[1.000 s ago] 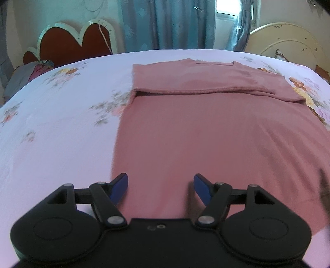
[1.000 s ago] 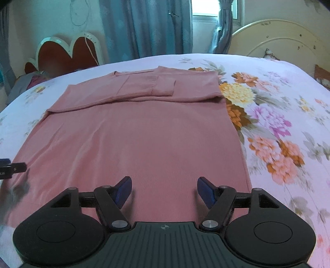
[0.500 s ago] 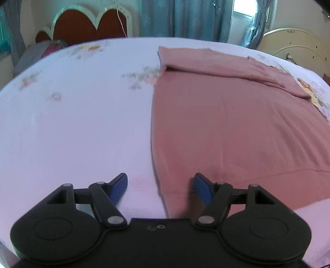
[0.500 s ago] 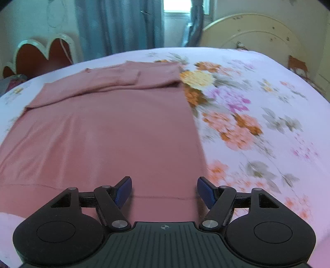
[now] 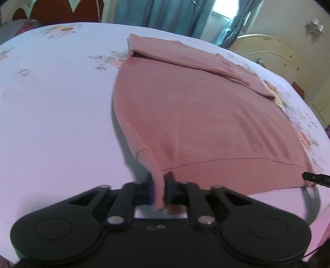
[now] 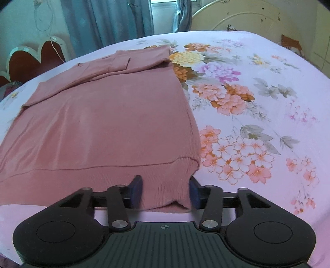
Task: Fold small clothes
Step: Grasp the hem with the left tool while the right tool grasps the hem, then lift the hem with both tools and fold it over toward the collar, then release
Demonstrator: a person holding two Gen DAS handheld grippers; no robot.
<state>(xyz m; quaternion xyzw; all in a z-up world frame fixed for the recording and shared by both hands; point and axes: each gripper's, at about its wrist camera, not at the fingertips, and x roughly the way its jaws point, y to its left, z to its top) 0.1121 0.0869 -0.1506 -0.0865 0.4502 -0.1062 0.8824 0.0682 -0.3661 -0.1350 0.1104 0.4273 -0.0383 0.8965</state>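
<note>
A pink knit sweater [image 5: 196, 115] lies flat on the bed, sleeves folded across its far end. My left gripper [image 5: 159, 185] is shut on the near left hem corner, and the cloth rises in a pinched fold between the fingers. In the right wrist view the sweater [image 6: 107, 127] fills the left half. My right gripper [image 6: 165, 191] is open, and the near right hem corner lies between its blue pads [image 6: 136, 188]. The right gripper's tip [image 5: 315, 178] shows at the right edge of the left wrist view.
The bed has a pale pink sheet [image 5: 51, 115] with large flower prints [image 6: 233, 96] on its right side. A heart-shaped headboard [image 6: 31, 59], blue curtains [image 6: 115, 20] and a cream round headboard [image 6: 243, 18] stand beyond the far edge.
Both grippers moved outward from the sweater's middle to its near hem corners. The left gripper shut on the left corner and lifted it. The right gripper narrowed around the right corner.
</note>
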